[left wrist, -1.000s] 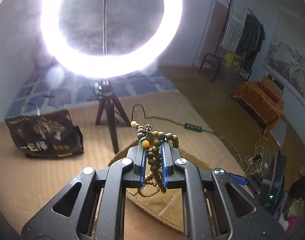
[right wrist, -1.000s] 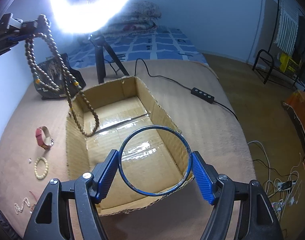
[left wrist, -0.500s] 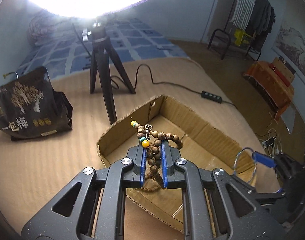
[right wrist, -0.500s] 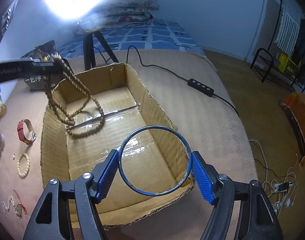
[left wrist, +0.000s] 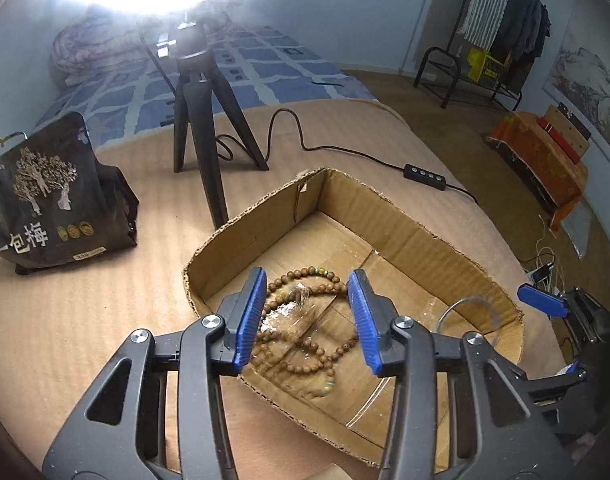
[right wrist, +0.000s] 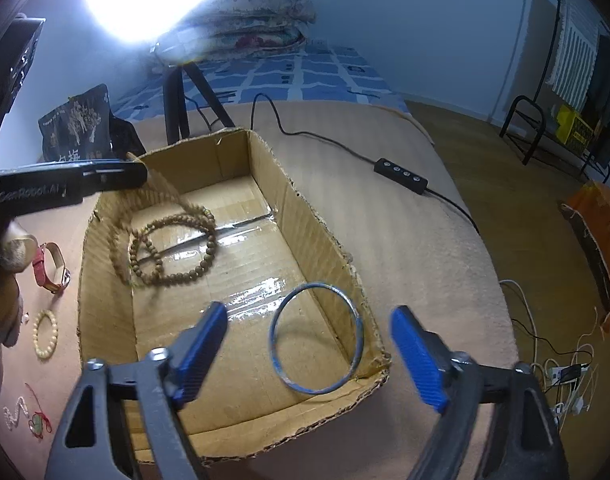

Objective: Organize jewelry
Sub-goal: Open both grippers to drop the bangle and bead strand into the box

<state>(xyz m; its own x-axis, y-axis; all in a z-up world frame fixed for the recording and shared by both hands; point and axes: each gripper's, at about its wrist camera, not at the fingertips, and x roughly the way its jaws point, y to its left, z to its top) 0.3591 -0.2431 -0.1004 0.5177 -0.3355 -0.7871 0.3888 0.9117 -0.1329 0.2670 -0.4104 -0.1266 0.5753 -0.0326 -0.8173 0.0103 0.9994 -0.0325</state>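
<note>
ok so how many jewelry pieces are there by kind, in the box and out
wooden bead strand, in the cardboard box: 1
blue bangle, in the box: 1
red strap watch, outside the box: 1
cream bead bracelet, outside: 1
red cord piece with a green charm, outside: 1
pale zigzag chain, outside: 1
total: 6 (2 in, 4 out)

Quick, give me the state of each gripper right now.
Left gripper: open, jaws just opened, bead necklace dropped into the cardboard box.
Right gripper: open, jaws just widened, blue bangle released in the box.
</note>
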